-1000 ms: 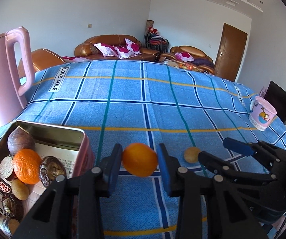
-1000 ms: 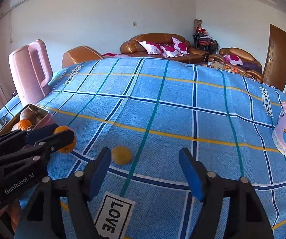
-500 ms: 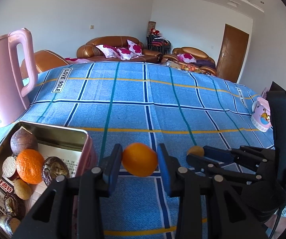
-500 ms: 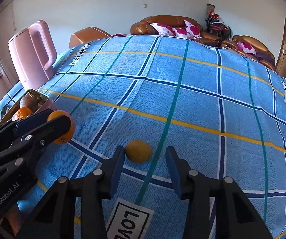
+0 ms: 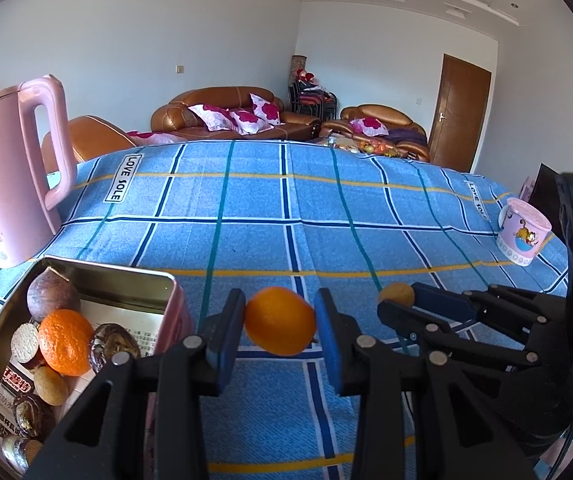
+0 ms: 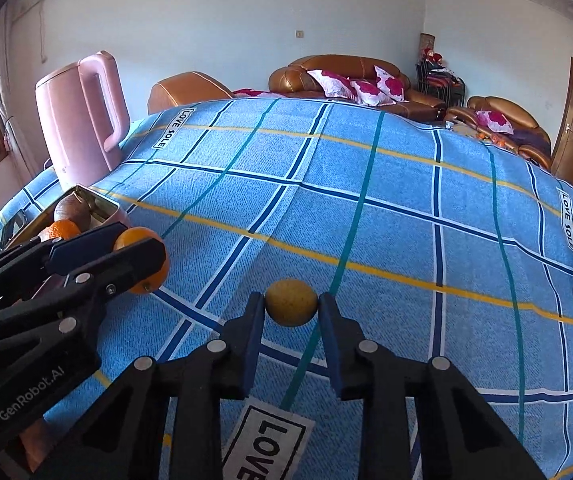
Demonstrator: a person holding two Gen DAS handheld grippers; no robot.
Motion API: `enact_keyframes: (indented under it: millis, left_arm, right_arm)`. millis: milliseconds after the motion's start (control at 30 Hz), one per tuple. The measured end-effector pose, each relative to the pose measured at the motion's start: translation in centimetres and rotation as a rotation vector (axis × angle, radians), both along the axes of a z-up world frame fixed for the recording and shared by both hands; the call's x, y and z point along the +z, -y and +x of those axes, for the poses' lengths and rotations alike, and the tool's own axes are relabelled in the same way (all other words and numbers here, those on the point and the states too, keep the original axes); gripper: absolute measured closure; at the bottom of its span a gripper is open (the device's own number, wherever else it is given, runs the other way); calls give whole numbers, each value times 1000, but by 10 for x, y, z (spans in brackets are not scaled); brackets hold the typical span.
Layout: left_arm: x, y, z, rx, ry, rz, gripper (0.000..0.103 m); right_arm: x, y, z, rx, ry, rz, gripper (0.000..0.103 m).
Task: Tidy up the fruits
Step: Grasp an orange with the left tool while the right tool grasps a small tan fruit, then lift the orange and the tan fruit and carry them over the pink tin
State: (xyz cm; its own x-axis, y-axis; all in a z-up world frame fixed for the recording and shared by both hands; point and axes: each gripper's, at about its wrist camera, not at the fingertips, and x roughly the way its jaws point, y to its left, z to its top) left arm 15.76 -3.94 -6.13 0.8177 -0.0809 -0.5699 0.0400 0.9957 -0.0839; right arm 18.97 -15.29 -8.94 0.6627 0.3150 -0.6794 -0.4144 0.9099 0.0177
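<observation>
Clamping an orange (image 5: 279,321) between its pads, the left gripper (image 5: 279,326) hangs just beside the open tin (image 5: 126,276), likely so the fruit joins those inside. The right gripper (image 6: 291,312), its jaws having just been closing, now pinches a small yellow-brown fruit (image 6: 291,303) on the blue checked cloth (image 6: 366,200), ready for lifting.

Two low forward views (shared tablecloth (image 5: 286,216))
</observation>
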Motion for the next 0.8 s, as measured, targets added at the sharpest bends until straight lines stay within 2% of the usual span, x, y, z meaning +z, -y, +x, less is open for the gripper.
enact_keyframes:
  millis: [500,800]
  left_arm:
    - [8,7,-12,7,77,44,65]
    - [12,9,-20,15,120,66,65]
  right_arm:
    - [21,10,-25,-27,176,53,73]
    - [26,13,-35,-38,233,66,73]
